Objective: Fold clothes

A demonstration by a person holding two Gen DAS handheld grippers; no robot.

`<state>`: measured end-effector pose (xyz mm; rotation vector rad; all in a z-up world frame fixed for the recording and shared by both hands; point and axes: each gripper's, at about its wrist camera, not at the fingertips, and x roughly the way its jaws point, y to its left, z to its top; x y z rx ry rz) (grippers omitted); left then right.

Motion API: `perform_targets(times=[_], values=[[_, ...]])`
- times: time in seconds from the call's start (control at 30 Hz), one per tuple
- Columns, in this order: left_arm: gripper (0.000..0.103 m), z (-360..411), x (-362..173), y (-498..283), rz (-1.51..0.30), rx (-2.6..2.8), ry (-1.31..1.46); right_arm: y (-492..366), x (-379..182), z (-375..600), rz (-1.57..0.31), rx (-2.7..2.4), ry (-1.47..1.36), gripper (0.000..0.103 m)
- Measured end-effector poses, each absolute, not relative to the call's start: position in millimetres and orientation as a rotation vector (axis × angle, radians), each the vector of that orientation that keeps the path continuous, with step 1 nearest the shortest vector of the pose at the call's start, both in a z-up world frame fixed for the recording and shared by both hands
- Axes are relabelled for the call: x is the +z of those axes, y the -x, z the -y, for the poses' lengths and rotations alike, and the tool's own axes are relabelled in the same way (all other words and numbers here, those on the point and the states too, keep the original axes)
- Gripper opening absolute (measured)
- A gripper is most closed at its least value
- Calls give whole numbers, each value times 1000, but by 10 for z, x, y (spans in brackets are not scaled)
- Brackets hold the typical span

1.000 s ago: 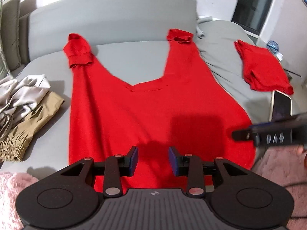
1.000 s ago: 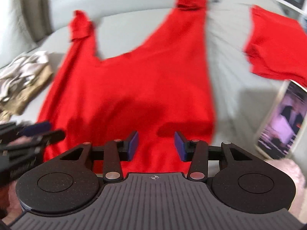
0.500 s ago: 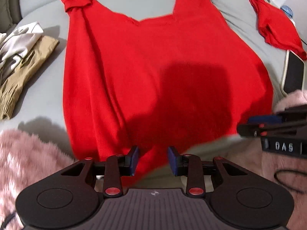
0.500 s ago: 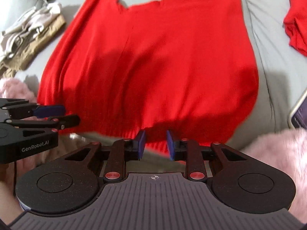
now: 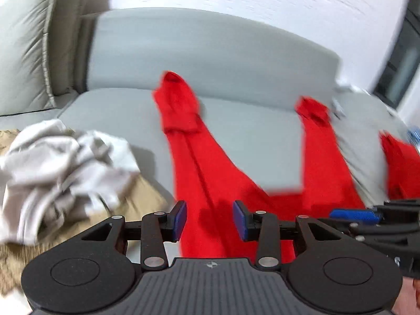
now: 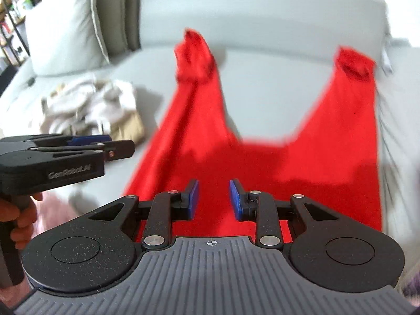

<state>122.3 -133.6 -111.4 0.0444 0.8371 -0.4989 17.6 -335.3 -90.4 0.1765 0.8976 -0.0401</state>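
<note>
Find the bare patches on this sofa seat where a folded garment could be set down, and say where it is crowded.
Bare grey seat lies between the red garment's two raised ends, below the backrest. A narrower strip separates the garment from the pale clothes pile. Crowded: the left side with that pile, and the far right with another red item.

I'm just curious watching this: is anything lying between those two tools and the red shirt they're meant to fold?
Nothing visible. The red shirt lies spread on the grey sofa directly beyond both tools, left and right. The pile of pale clothes sits off to the side, apart from it.
</note>
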Motion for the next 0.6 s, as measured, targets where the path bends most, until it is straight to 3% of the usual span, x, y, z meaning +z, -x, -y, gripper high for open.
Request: perform_targets(times=[0.13,0.3,0.6], values=[[37,1426,-1225,-1870,-839,-433,-13,-943,-970,3391,-870,-20,-133,39],[37,1610,-1419,-2749,-821,-405,-35,-1936,-1199,3443,-842,24,-67,41],[37,1505,-1712,-3347,-781,-399,50,-3055,-1902,3634,-879,49,-202,48]])
